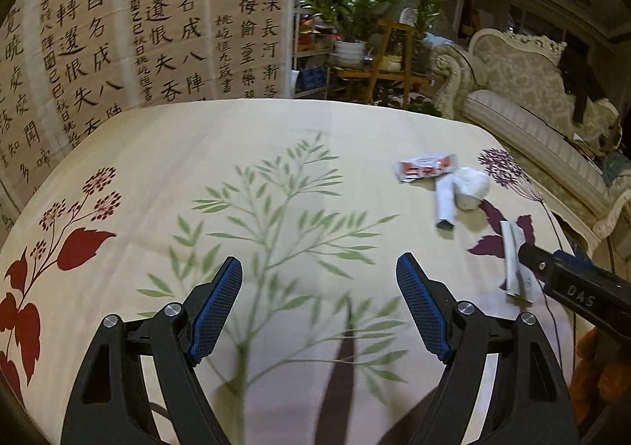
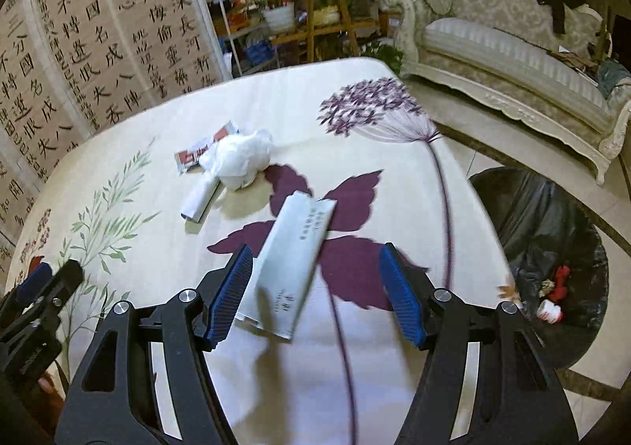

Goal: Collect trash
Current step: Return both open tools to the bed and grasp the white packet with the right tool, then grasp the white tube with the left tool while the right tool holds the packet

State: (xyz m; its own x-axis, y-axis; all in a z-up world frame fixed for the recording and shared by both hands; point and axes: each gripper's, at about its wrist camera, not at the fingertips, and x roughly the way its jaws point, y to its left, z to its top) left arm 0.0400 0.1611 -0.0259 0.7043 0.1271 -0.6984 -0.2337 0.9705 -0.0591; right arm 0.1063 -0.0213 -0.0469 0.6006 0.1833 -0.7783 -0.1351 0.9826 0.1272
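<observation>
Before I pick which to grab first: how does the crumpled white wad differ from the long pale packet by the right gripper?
The crumpled white wad is balled up and rounded; the long pale packet is flat and rectangular. The wad is plain white; the packet carries dark printed text. The wad sits farther off, touching a small white tube and a red-and-white sachet; the packet lies alone, partly between the open right gripper jaws. Both rest on the floral tablecloth.

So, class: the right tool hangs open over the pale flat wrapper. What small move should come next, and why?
Probably lower the right tool and close on the pale flat wrapper. It lies between the open fingers, nearer the left one, not yet pinched, and the black-lined bin waits beside the table.
</observation>
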